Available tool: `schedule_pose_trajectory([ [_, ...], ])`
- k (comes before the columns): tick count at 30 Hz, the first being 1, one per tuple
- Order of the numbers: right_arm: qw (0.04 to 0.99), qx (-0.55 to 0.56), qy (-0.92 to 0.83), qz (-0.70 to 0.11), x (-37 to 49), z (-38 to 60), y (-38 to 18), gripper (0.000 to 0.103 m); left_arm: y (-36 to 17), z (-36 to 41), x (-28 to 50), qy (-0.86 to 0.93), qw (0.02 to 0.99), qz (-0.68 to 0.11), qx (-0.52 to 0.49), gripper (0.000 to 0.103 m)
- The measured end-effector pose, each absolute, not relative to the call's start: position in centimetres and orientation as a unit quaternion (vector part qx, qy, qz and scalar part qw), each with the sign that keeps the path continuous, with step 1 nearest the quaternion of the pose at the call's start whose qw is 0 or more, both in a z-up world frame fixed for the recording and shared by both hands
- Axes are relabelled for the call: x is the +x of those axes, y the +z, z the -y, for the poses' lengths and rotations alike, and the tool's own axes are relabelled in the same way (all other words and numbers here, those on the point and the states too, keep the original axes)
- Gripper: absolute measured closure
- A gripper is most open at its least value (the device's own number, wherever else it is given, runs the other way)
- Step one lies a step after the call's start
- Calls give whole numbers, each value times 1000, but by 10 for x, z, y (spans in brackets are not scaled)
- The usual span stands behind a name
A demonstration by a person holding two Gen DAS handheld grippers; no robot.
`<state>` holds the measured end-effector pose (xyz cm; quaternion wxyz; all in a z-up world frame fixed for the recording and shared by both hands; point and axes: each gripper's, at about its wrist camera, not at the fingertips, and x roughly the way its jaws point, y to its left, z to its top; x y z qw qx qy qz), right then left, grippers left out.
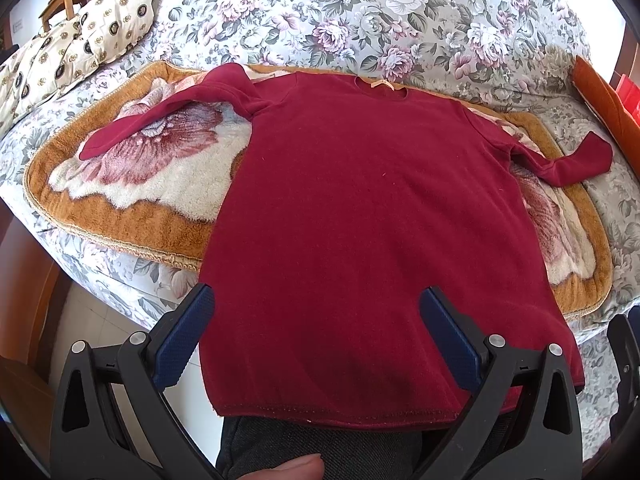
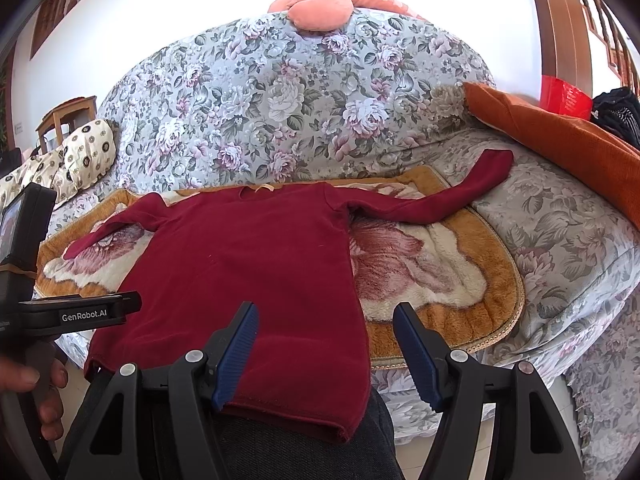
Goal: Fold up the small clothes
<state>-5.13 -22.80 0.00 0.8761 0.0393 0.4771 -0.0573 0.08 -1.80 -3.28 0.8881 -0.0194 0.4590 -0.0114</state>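
Item: one dark red long-sleeved top (image 1: pixel 360 216), spread flat, neckline away from the tongs, both sleeves out to the sides. It lies on one brown-edged plush mat (image 1: pixel 132 184) with a flower print, itself on a floral-covered sofa (image 1: pixel 360 12). The hem hangs over the sofa's front edge, above the person's dark trouser leg (image 1: pixel 304 444).

Left to right:
- Patterned cream cushions (image 1: pixel 72 40), two, at the sofa's far left end.
- Left gripper (image 1: pixel 316 312): one, jaws apart, empty. It hovers over the lower left of the top; its left finger sits just off the garment's side edge, its right finger over the cloth. No pad presses on the fabric.
- Right gripper (image 2: pixel 324 328): one, jaws apart, empty. The top's lower right side edge lies between its fingers, the left over the cloth and the right over the mat.
- Orange cushion (image 2: pixel 560 144), one, at the sofa's right end.
- Pink cushion (image 2: pixel 320 10), one, on the sofa back.
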Motion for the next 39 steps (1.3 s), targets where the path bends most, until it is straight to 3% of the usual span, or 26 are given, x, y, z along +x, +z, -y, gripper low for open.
schedule_pose_trajectory([
  [39,874,42,-56,-482,-54,224,-4,36,-40,20,-2,-11,883,-469,-20,0],
])
